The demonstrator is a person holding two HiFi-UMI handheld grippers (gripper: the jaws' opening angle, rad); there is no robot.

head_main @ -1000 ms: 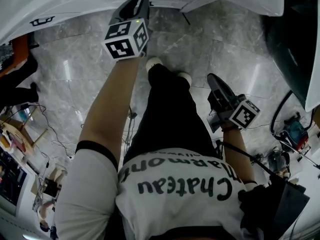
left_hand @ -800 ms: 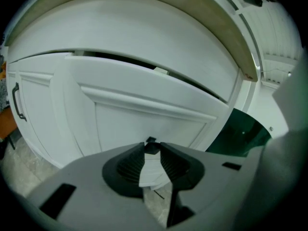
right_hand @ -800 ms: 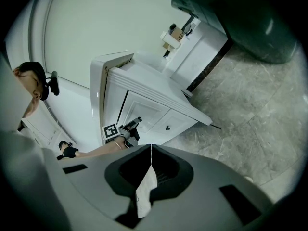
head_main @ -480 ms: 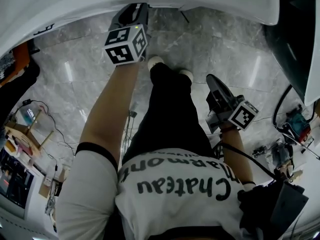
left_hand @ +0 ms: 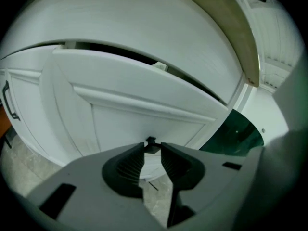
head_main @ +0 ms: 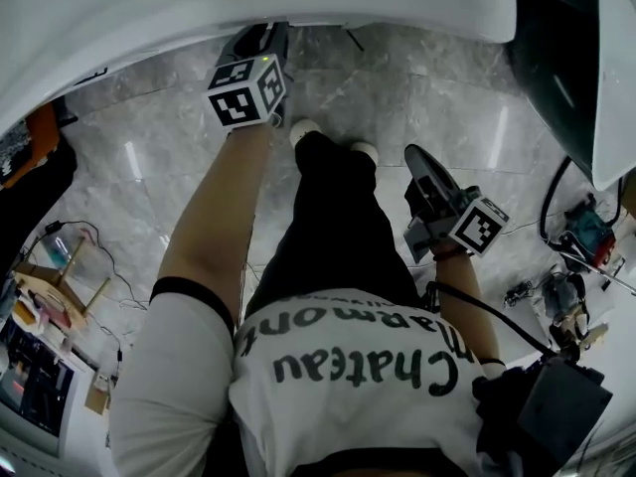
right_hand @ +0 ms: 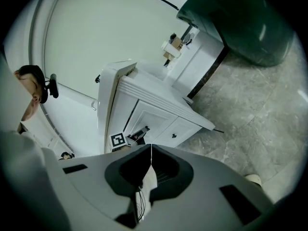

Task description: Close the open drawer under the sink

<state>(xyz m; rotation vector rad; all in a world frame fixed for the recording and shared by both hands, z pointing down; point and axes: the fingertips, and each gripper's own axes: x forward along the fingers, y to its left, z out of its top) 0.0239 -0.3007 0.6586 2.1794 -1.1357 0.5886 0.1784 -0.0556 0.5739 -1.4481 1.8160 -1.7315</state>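
Two tongs: left tongs (left_hand: 152, 146) opening, knob (left_hand: 150, 140) between tips, drawer (left_hand: 144, 114) ahead ajar; right tongs (right_hand: 151, 146) closed, empty. We judge next: push drawer flush.

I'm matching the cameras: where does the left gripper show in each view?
Head view: left gripper upper centre-left, tips under the vanity edge.
Left gripper view: bottom centre, its own jaws opening, with the knob between the tips.
Right gripper view: small, lower centre-left, left gripper at the vanity front.
Shared landmark: the white vanity.
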